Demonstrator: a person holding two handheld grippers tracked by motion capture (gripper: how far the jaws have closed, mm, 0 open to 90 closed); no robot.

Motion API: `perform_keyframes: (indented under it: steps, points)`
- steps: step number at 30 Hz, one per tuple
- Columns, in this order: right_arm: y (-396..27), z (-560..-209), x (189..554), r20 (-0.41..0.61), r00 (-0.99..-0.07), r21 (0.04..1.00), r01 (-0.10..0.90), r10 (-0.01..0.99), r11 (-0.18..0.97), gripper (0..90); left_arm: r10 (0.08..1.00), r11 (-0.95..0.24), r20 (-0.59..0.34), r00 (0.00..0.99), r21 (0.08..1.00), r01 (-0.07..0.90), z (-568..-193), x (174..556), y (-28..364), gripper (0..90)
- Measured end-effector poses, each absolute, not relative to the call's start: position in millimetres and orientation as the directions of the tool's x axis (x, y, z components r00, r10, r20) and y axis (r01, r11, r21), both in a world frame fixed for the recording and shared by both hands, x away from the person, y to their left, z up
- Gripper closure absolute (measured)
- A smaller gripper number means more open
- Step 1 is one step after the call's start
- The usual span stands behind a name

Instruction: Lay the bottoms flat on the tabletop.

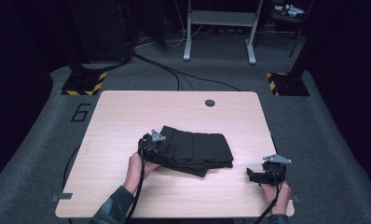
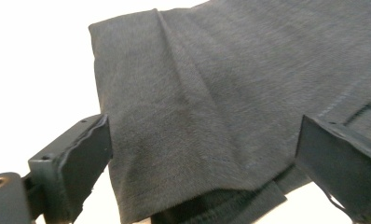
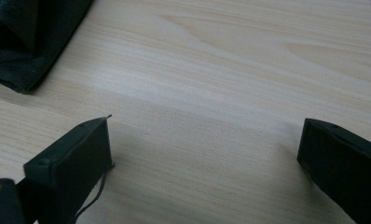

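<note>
Left gripper (image 2: 202,154) jaws standing apart, straddling near end of folded dark cloth (image 2: 230,93); cloth running lengthwise away. Right gripper (image 3: 204,154) gaping, idling over bare table (image 3: 230,70).

High view overlooks table (image 1: 127,112); gripper views close, sharing folded cloth (image 2: 221,93).

Black grippers (image 1: 152,145); camouflage sleeves (image 1: 111,207); trailing cables (image 1: 136,198)

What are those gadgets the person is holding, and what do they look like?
Each hand holds a black claw with two flat, blocky jaws. The left claw and right claw each carry a grey three-cornered plate on top and trail a black cable back along the forearm. The left sleeve looks dark and camouflage-patterned.
</note>
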State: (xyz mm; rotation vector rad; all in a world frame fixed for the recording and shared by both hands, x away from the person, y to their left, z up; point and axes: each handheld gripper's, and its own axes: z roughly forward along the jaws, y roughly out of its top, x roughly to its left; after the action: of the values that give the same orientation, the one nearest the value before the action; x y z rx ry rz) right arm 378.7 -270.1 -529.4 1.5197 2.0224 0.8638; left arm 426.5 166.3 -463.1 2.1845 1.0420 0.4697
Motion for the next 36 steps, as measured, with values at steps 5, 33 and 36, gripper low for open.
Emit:
perform_keyframes:
  steps: [5, 33, 36]
  points:
    - [-270.1, -529.4, 378.7, 0.006, -0.281, 0.719, 0.668, 0.96, 0.191, 2.0, 0.742, -0.493, 0.054, 0.668, 0.719, 0.49, -454.3, 419.1, 156.0, 0.2]
    - [-269.7, -529.4, 378.3, 0.009, -0.277, 0.719, 0.67, 0.961, 0.186, 2.1, 0.456, -0.714, 0.107, 0.884, 0.637, 0.291, -485.5, 421.1, 59.8, 34.7]
    - [-269.7, -529.4, 378.2, 0.01, -0.276, 0.719, 0.67, 0.961, 0.185, 2.1, 0.434, -0.706, 0.066, 0.898, 0.645, 0.293, -483.3, 423.3, 61.9, 48.8]
